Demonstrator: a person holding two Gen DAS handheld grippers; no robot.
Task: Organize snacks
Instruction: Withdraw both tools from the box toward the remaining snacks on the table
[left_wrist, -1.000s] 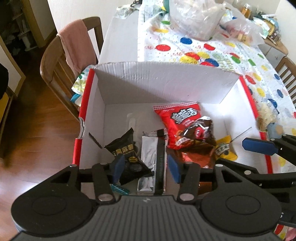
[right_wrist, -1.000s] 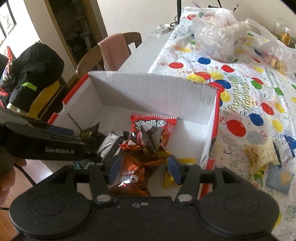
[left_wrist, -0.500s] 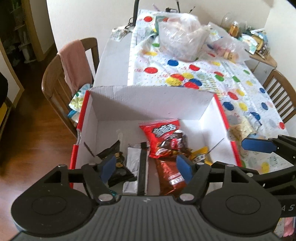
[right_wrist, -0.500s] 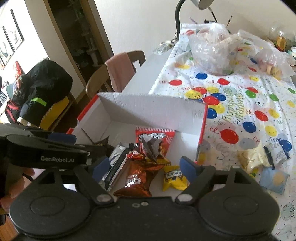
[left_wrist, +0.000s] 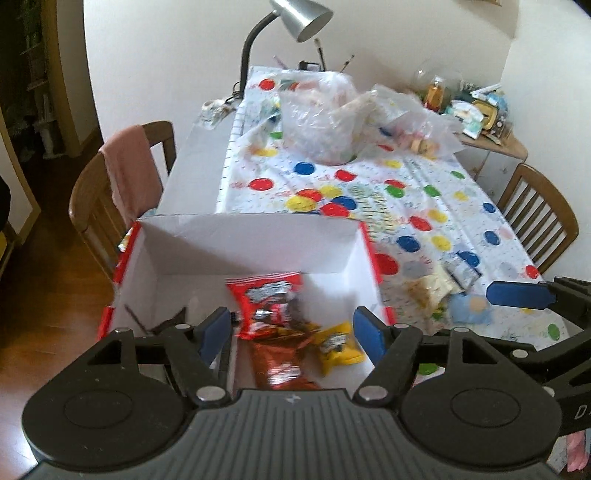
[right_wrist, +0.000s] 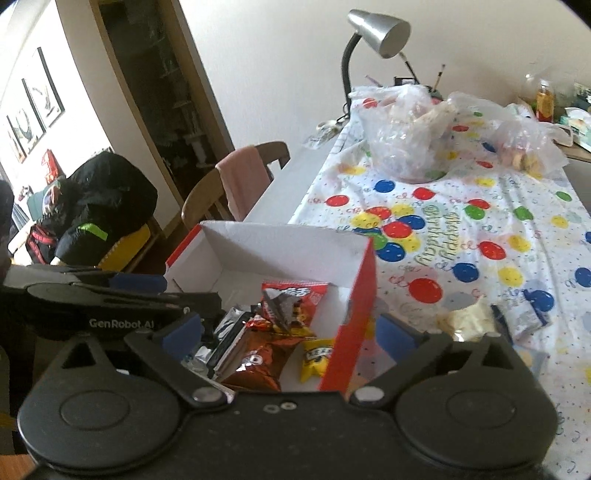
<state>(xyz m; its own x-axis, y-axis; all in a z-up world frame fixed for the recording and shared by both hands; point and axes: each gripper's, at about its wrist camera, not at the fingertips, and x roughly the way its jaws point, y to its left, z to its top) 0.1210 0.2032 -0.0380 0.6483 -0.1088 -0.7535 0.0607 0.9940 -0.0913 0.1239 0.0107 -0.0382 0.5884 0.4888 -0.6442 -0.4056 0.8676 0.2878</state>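
At the far left of the left wrist view I see a wooden chair (left_wrist: 122, 206) draped with a pink cloth (left_wrist: 129, 170), pushed against the counter (left_wrist: 195, 173); it plays no part in my work. Just right of it, at lower centre, sits the cardboard box (left_wrist: 251, 240), open at the top with white walls and red outer sides, placed at the near end of the counter, I judge, so packets drop straight in. My left claw (left_wrist: 291, 330) hangs over its near edge; its jaws have just been opening and stand spread with nothing between the pads. Beyond them, on the box floor, lie the red snack bag (left_wrist: 266, 295), a brown packet (left_wrist: 280, 365) overlapping its lower end and a yellow packet (left_wrist: 338, 347) beside that; silver packets (right_wrist: 225, 332) show further left in the right wrist view.

My right claw (right_wrist: 290, 330) has also just been opening and is spread wide and empty; it straddles the box's red right wall. I take both claws to be clear of the box after a drop.

Right of the box, on the balloon-print cloth (left_wrist: 424, 206), loose snacks remain: a pale yellow packet (right_wrist: 465, 321) and a small dark-edged packet (right_wrist: 528, 317); those look like my next pick. Clear plastic bags (left_wrist: 325, 122) sit at the upper centre, under the lamp (left_wrist: 295, 18).
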